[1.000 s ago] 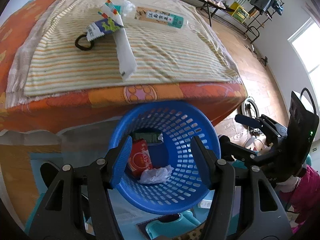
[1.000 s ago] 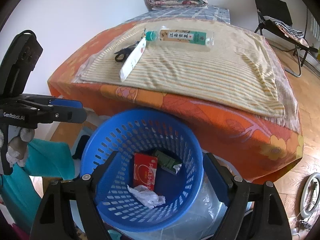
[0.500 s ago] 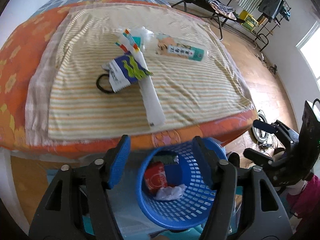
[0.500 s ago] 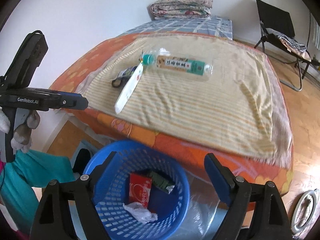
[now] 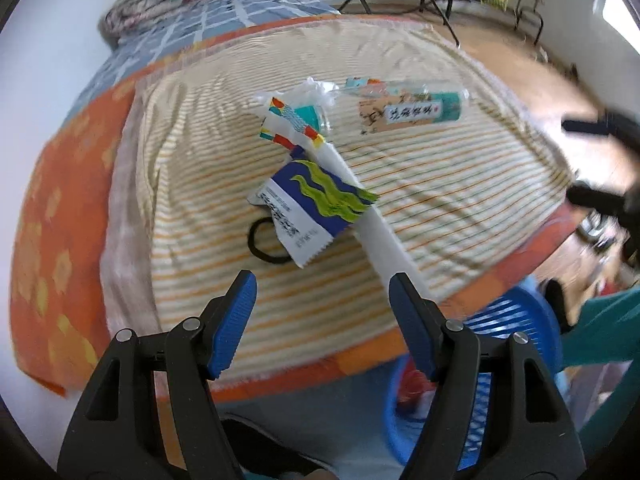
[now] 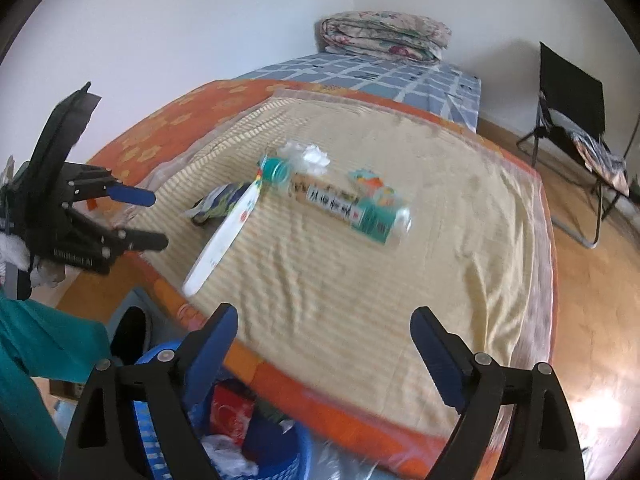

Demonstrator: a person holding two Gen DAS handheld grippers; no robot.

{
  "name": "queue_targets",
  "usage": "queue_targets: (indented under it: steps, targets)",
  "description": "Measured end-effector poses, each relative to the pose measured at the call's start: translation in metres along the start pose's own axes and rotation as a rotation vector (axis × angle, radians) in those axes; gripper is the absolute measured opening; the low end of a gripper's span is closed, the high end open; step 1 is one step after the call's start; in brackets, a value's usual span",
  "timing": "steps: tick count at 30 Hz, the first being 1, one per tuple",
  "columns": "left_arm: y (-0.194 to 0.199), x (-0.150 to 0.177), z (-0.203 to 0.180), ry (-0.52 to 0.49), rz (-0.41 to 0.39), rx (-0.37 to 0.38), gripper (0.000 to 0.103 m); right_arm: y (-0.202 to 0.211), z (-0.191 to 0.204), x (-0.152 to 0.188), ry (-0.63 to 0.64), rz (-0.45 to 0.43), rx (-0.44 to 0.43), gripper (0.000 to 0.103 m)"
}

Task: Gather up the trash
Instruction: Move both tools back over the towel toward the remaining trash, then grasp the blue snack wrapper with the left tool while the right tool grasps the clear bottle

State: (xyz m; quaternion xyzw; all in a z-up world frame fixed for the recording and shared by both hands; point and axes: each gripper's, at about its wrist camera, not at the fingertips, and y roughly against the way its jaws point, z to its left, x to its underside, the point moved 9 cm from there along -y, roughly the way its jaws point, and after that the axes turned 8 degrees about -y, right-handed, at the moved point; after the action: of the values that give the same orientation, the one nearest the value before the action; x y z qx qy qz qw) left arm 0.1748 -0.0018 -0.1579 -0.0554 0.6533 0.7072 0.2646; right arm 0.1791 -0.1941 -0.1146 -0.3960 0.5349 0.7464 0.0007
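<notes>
Trash lies on the striped mat on the bed: a blue and green wrapper (image 5: 316, 210) (image 6: 218, 202), a long white packet (image 5: 360, 200) (image 6: 224, 240), a clear bottle with a teal label (image 5: 408, 110) (image 6: 344, 208) and a crumpled clear bag (image 5: 316, 92) (image 6: 308, 154). My left gripper (image 5: 324, 286) is open and empty, just short of the wrapper. My right gripper (image 6: 324, 320) is open and empty over the mat's near edge. The blue basket (image 5: 516, 320) (image 6: 160, 412) stands on the floor by the bed and holds a red packet (image 6: 230, 410) and a crumpled bag.
A black hair tie (image 5: 264, 244) lies under the wrapper. A folded quilt (image 6: 384, 32) sits at the bed's far end. A folding chair (image 6: 576, 120) stands on the wood floor to the right. The left gripper also shows in the right wrist view (image 6: 138, 216).
Both grippers have risen from over the basket and moved forward over the bed. The trash on the mat is now closer. Both stay open.
</notes>
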Motion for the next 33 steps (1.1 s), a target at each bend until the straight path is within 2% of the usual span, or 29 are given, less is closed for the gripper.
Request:
queue_targets:
  steps: [4, 8, 13, 19, 29, 33]
  targets:
    - [-0.017, -0.003, 0.006, -0.058, 0.013, -0.048, 0.071, -0.026, 0.003, -0.024, 0.072, 0.037, -0.010, 0.090]
    - [-0.028, -0.007, 0.013, -0.031, 0.016, -0.028, 0.071, -0.054, 0.003, -0.043, 0.164, 0.053, 0.028, 0.090]
    - [-0.038, -0.013, 0.019, -0.053, 0.022, -0.040, 0.071, -0.088, 0.004, -0.055, 0.273, 0.092, 0.082, 0.090]
    - [-0.051, -0.021, 0.029, -0.029, 0.031, -0.036, 0.071, -0.119, 0.001, -0.058, 0.368, 0.127, 0.147, 0.090]
    - [-0.044, -0.057, 0.063, 0.079, -0.051, -0.029, 0.071, -0.141, 0.000, -0.070, 0.348, 0.139, 0.130, 0.091]
    - [-0.053, -0.071, 0.066, 0.089, -0.063, -0.009, 0.071, -0.147, 0.001, -0.074, 0.323, 0.142, 0.113, 0.091]
